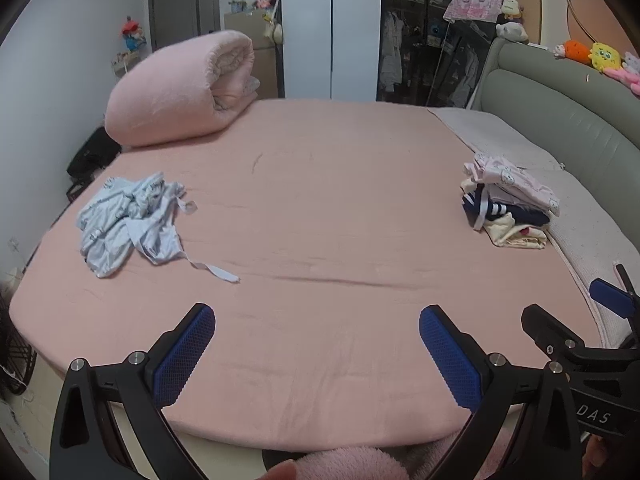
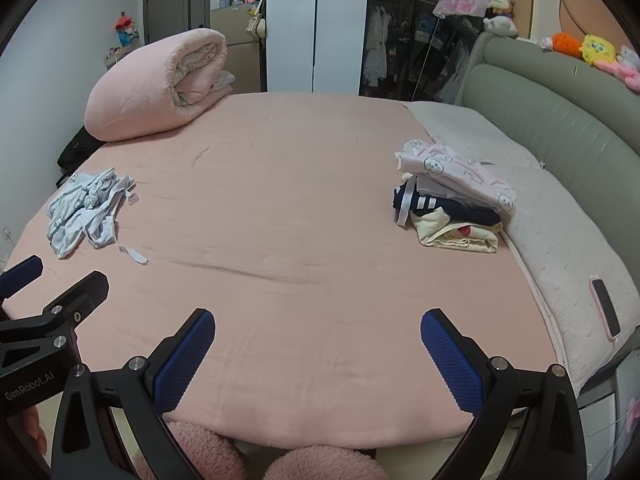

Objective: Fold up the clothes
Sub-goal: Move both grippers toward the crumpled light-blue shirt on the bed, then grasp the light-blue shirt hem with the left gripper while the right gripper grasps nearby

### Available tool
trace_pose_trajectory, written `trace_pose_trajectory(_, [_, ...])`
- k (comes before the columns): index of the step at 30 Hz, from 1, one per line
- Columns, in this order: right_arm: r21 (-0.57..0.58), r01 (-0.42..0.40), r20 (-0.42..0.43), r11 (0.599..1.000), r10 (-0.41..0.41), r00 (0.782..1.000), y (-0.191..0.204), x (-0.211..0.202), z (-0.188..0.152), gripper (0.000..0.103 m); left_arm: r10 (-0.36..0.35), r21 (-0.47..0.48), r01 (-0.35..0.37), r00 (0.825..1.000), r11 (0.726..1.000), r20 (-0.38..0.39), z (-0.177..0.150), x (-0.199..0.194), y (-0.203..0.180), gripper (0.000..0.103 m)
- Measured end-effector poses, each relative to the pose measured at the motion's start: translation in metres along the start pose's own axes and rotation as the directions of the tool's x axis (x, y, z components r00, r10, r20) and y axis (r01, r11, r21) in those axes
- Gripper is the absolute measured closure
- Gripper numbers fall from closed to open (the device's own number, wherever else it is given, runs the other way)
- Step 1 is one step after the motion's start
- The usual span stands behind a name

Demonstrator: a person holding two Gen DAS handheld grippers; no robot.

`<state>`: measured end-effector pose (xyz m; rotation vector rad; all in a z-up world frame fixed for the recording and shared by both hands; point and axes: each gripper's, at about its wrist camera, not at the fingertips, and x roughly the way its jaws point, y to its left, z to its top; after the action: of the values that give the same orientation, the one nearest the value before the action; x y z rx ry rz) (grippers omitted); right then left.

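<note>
Pink sheet covers the bed point(image 1: 320, 208), and most of it ahead of both grippers lies bare, a likely working space for folding.

Far ahead and to the left of the left gripper point(image 1: 316, 352) sits a crumpled pale-blue garment point(image 1: 128, 224), bunched with its ties trailing toward the near edge. It lies loose and unfolded, well apart from everything else. Further back on that side a rolled pink quilt point(image 1: 176, 88) is pushed to the far corner, probably to keep the sheet free.

The left gripper hovers over the near edge of the bed with its fingers spread wide and nothing between them. Just to its right, the right gripper point(image 2: 318, 352) is held the same way: fingers wide apart, holding nothing, aimed across the bed.

Ahead and to the right of the right gripper is a stack point(image 2: 456, 200) of folded clothes, a pink printed piece on top, a navy striped one under it, a cream one at the bottom. It sits beside the pale cover by the headboard point(image 2: 560, 136), seemingly the place for finished items. A phone point(image 2: 606, 308) lies on that cover, to the right gripper's near right.

With one garment crumpled and a stack folded, the job looks partway done.
</note>
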<state>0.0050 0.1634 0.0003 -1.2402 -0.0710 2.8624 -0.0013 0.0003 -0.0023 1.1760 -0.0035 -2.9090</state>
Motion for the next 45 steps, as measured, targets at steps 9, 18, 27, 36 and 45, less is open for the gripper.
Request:
trace_pose_trajectory(9, [-0.158, 0.004, 0.023, 0.988, 0.0, 1.0, 0.021, -0.001, 0.012, 0.0, -0.007, -0.027, 0.006, 0.999, 1.0, -0.049, 0.0, 0.016, 0.015, 0.0])
trace_pose_trajectory(18, [-0.187, -0.064, 0.054, 0.98, 0.075, 0.996, 0.036, 0.002, 0.032, 0.0, -0.015, -0.04, 0.013, 0.998, 0.999, -0.059, 0.019, 0.027, 0.047, 0.0])
trace_pose_trajectory(27, [-0.188, -0.126, 0.012, 0.974, 0.131, 0.991, 0.056, 0.021, 0.039, 0.0, 0.01, -0.06, -0.014, 0.998, 0.998, -0.069, 0.021, 0.04, 0.072, 0.0])
trace_pose_trajectory(36, [-0.329, -0.254, -0.035, 0.91, 0.257, 0.966, 0.133, 0.059, 0.081, 0.0, 0.029, -0.19, -0.043, 0.996, 0.981, -0.079, 0.024, 0.077, 0.177, 0.0])
trace_pose_trajectory(45, [-0.369, -0.355, -0.127, 0.859, 0.332, 0.935, 0.232, 0.151, 0.111, 0.0, 0.172, -0.33, -0.208, 0.976, 0.921, -0.137, 0.016, 0.148, 0.289, 0.009])
